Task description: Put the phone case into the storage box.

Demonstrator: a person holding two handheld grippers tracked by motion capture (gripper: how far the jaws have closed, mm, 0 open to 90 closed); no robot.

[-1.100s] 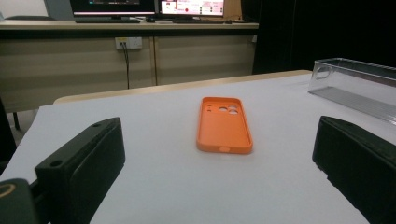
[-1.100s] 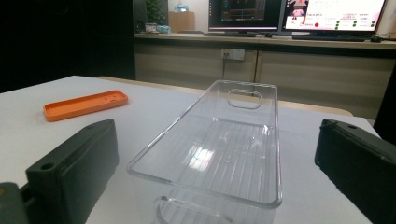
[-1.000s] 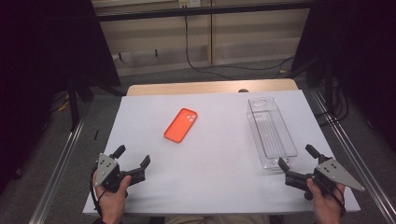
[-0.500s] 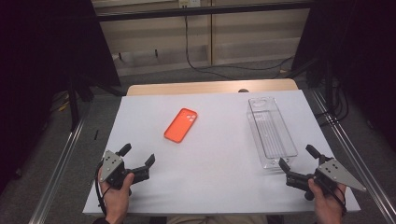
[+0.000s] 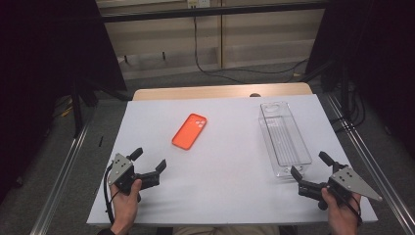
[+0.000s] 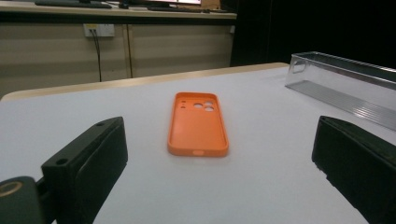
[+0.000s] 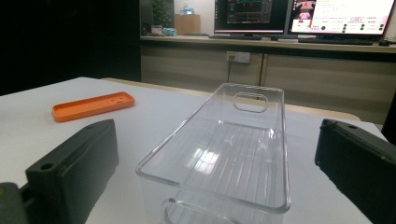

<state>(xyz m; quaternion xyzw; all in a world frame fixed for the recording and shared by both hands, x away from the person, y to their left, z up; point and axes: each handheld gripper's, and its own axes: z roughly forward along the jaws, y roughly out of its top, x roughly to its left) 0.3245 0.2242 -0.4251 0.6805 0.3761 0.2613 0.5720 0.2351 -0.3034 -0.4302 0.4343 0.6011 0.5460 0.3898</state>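
Observation:
An orange phone case (image 5: pixel 189 130) lies hollow side up near the middle of the white table (image 5: pixel 225 196); it is also ahead of the jaws in the left gripper view (image 6: pixel 198 123). A clear, empty plastic bin (image 5: pixel 284 137) stands lengthwise at the right. My left gripper (image 5: pixel 149 160) rests at the front left, open, with nothing between its fingers, and points toward the case. At the front right my right gripper (image 5: pixel 310 163) stands open just short of the bin's near end (image 7: pixel 219 163).
The white table ends at a wooden strip (image 5: pixel 222 91) along its far side. Metal rails (image 5: pixel 63 171) run along both sides of the table. Dark curtains and a cabled wall stand behind.
My left gripper has slid a little to the right and forward toward the orange case. The right gripper, the case and the bin have not moved.

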